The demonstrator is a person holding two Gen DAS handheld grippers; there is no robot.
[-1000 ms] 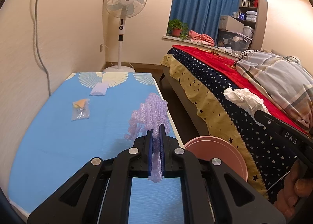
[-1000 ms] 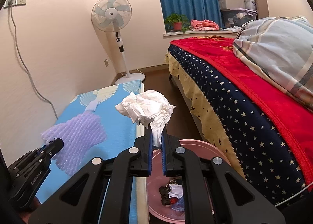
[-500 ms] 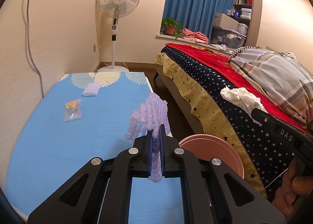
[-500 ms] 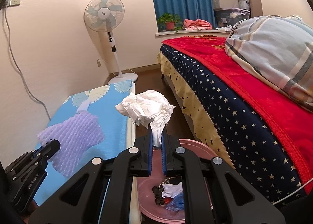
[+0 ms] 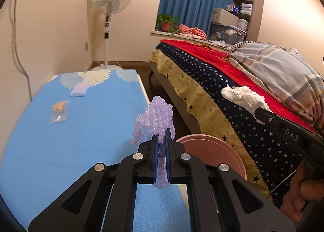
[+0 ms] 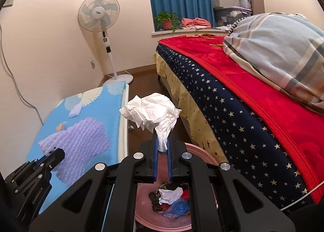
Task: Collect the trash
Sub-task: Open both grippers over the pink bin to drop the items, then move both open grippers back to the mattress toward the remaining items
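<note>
**Both jaws loaded, bin lies below and between them**

Left wrist view: the left gripper [image 5: 161, 145] is clamped on a wad of lilac bubble wrap [image 5: 156, 118], which stands up out of the jaws and hangs a little below them. The pink trash bin [image 5: 214, 151] lies just right of the jaws and lower, its rim showing past the right finger; this hand would have to travel right to bring the wrap over the opening. Left of the jaws stretches the blue mattress [image 5: 60, 151], carrying a small clear wrapper [image 5: 59, 111] and a folded pale cloth [image 5: 79, 91], both well ahead and to the left. The right gripper shows at the far right, gripped by a hand [image 5: 299, 197].

Right wrist view: the right gripper [image 6: 162, 147] pinches a crumpled white tissue [image 6: 151, 112], which balloons above the jaws. The bin's mouth sits directly beneath and slightly behind the jaws, already holding scraps, so this hand is the nearer one and looks ready to drop. The starred bed [image 6: 232, 110] rises to the right; a standing fan [image 6: 99, 15] stands far ahead.
</note>
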